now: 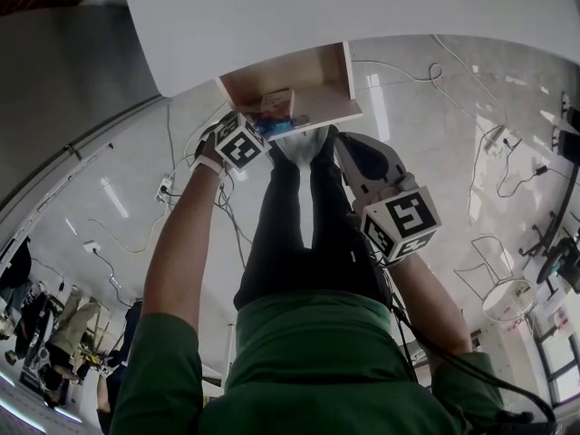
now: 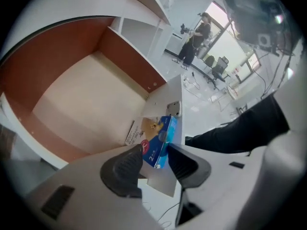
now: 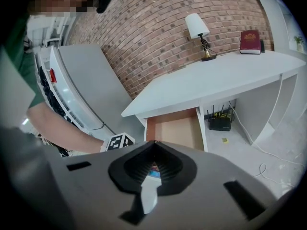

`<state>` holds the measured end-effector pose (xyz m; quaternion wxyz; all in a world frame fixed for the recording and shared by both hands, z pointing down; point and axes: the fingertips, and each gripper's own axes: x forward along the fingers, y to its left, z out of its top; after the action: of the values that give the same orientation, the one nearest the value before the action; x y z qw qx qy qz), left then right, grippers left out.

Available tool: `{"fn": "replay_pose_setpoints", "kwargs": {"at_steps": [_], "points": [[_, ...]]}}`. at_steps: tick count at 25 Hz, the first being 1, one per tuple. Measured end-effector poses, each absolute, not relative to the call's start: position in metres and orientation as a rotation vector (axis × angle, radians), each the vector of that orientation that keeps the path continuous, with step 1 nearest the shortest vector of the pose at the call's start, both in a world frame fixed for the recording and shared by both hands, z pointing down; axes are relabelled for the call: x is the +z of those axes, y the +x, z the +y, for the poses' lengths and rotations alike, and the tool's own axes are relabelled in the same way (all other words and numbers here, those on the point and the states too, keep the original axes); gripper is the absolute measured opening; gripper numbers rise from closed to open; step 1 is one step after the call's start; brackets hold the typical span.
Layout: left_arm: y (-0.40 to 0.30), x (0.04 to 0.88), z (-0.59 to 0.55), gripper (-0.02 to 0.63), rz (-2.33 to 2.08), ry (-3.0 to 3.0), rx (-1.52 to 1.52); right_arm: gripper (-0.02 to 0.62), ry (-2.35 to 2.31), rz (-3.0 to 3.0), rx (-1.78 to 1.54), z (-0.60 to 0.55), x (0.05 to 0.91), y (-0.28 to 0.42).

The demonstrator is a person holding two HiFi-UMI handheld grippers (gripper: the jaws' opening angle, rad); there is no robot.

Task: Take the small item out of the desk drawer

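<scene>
The desk drawer [image 1: 322,72] is pulled out, with brown walls and a pale floor [image 2: 81,104]. A small blue box [image 2: 160,140] leans in its front corner against the white front panel. My left gripper [image 2: 156,164] points steeply down into that corner, and both black pads press the box's sides. The head view shows it at the drawer's front left [image 1: 265,127], beside the box [image 1: 272,121]. My right gripper [image 1: 333,136] hangs in front of the drawer, tips together, holding nothing. The right gripper view [image 3: 153,144] looks at the open drawer [image 3: 175,128] from a distance.
The white desk top [image 3: 216,80] carries a lamp [image 3: 199,30] and a red book [image 3: 251,36]. A router [image 3: 220,123] sits under it. Cables [image 1: 507,166] and a wire chair [image 1: 507,293] are on the floor. The person's black-trousered legs [image 1: 299,234] stand before the drawer.
</scene>
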<state>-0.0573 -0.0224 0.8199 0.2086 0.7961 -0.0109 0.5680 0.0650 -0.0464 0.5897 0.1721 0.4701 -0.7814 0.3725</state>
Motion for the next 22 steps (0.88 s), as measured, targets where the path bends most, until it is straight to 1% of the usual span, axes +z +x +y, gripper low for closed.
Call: {"fn": "replay_pose_setpoints", "kwargs": {"at_steps": [6,7,9,10,11,22], "points": [[-0.049,0.82,-0.016,0.146,0.204,2.343,1.715,0.003,1.343,-2.207,1.094,-0.04,0.593,0.068],[-0.048,0.821,-0.014,0.136,0.25,2.351,1.727,0.003,1.344,-2.206,1.102,-0.039,0.594,0.068],[-0.047,0.822,-0.009,0.084,0.354,2.359,1.743,0.003,1.349,-2.202,1.116,-0.039,0.598,0.07],[-0.046,0.822,-0.007,0.07,0.395,2.359,1.746,0.003,1.353,-2.2,1.124,-0.038,0.599,0.071],[-0.046,0.822,-0.006,0.071,0.419,2.355,1.745,0.003,1.356,-2.197,1.132,-0.037,0.6,0.072],[-0.045,0.817,-0.006,0.037,0.333,2.335,1.712,0.003,1.364,-2.189,1.159,-0.032,0.599,0.075]]}}
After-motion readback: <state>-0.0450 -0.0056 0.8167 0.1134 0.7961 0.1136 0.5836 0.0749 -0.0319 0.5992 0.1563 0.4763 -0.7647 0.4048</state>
